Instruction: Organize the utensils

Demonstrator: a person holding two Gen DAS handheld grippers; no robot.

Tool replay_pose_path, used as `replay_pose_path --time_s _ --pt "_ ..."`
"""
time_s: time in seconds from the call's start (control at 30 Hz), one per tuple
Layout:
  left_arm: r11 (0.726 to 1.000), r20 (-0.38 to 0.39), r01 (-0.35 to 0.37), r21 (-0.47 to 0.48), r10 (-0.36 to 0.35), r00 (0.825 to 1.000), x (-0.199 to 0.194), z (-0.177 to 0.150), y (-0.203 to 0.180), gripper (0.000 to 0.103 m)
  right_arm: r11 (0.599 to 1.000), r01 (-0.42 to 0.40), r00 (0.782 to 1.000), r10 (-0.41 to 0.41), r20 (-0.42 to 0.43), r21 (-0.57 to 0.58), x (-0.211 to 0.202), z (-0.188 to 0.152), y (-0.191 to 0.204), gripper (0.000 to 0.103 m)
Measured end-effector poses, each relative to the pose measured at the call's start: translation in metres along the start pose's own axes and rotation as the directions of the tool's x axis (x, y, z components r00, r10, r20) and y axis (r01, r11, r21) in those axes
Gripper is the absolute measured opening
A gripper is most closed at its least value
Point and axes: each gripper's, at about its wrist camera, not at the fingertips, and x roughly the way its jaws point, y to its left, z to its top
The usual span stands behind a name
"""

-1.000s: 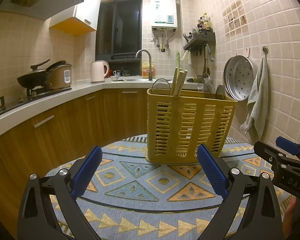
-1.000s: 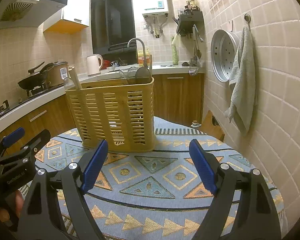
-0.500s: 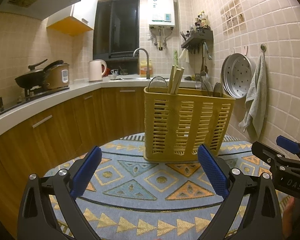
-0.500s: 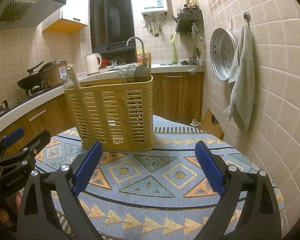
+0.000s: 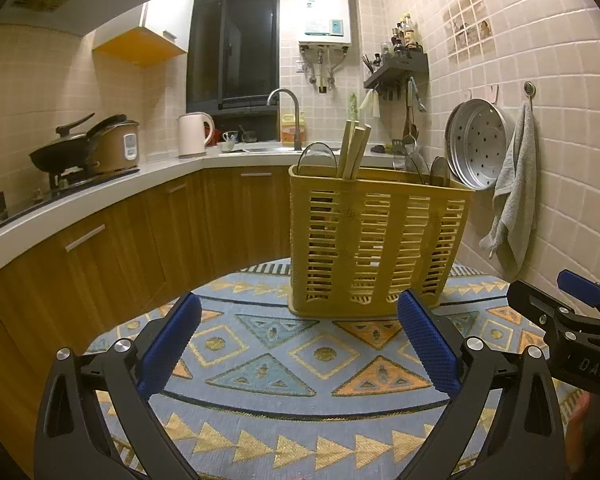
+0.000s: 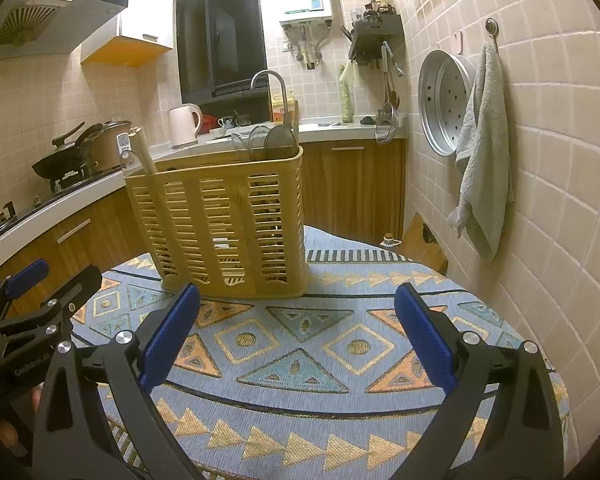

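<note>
basket [image 5: 376, 248] stands ahead of both wide empty tongs [image 5: 300, 344], right tongs [image 6: 296, 336] opening.

2 wrist views, side by side, share the yellow basket [image 5: 376, 248].

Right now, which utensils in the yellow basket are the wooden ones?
The pale wooden sticks at the yellow basket's left end, poking highest above the rim. The round metal utensils crowd its right end.
</note>
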Motion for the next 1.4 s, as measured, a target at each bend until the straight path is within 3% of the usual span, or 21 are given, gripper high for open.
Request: replay_pose_path --time_s 1.4 --pt "1.0 -0.027 0.01 -0.017 -0.011 1.0 0.002 -0.002 0.0039 0.095 1.0 -0.003 1.0 0.003 -0.015 -0.017 0.0028 -0.0015 0.0035 0.094"
